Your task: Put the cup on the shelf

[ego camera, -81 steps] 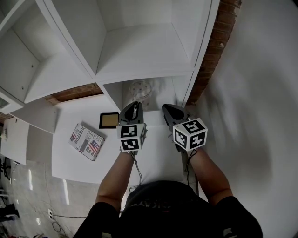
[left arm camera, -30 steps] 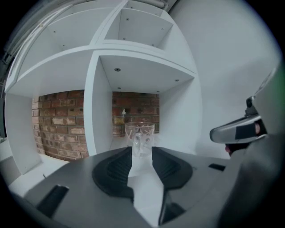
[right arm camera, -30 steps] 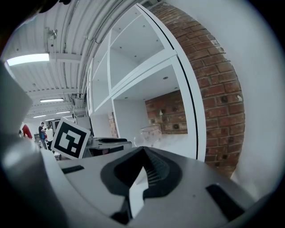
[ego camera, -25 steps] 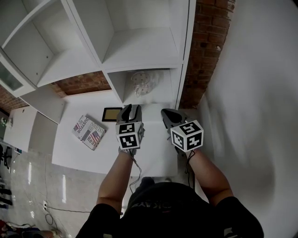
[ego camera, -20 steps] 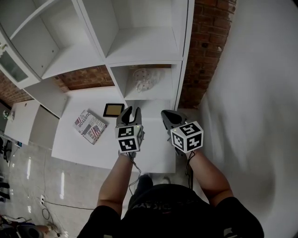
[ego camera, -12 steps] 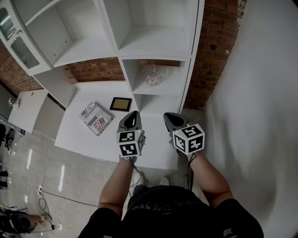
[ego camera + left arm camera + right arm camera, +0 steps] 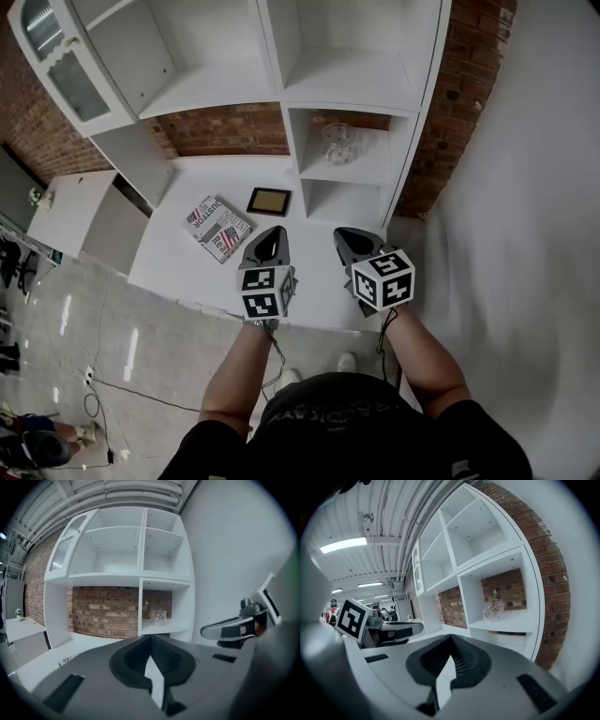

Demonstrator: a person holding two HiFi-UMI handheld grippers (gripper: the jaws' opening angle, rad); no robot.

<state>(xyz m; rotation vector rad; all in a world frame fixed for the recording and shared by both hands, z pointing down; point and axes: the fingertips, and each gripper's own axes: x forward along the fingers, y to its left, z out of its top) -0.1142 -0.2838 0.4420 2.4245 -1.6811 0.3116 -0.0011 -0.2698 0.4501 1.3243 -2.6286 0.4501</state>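
The cup (image 7: 340, 143) is clear patterned glass and stands upright in the lower right compartment of the white shelf unit (image 7: 352, 92). It also shows in the left gripper view as the cup (image 7: 158, 617) and in the right gripper view as the cup (image 7: 493, 611). My left gripper (image 7: 273, 233) hangs over the white counter's front edge, well short of the shelf, jaws shut with nothing between them. My right gripper (image 7: 346, 234) is beside it, also shut and empty. The shut tips show in the left gripper (image 7: 150, 637) view and the right gripper (image 7: 450, 637) view.
A magazine (image 7: 217, 228) and a small framed picture (image 7: 268, 201) lie on the white counter (image 7: 173, 262) left of the grippers. A brick wall (image 7: 217, 129) backs the counter. A glass-door cabinet (image 7: 58, 67) stands far left, a white wall (image 7: 534, 187) on the right, grey floor below.
The person has stepped back, so the shelf and cup lie farther from both grippers. The left gripper's jaws, spread a second ago, have closed. The cup stays on the shelf.
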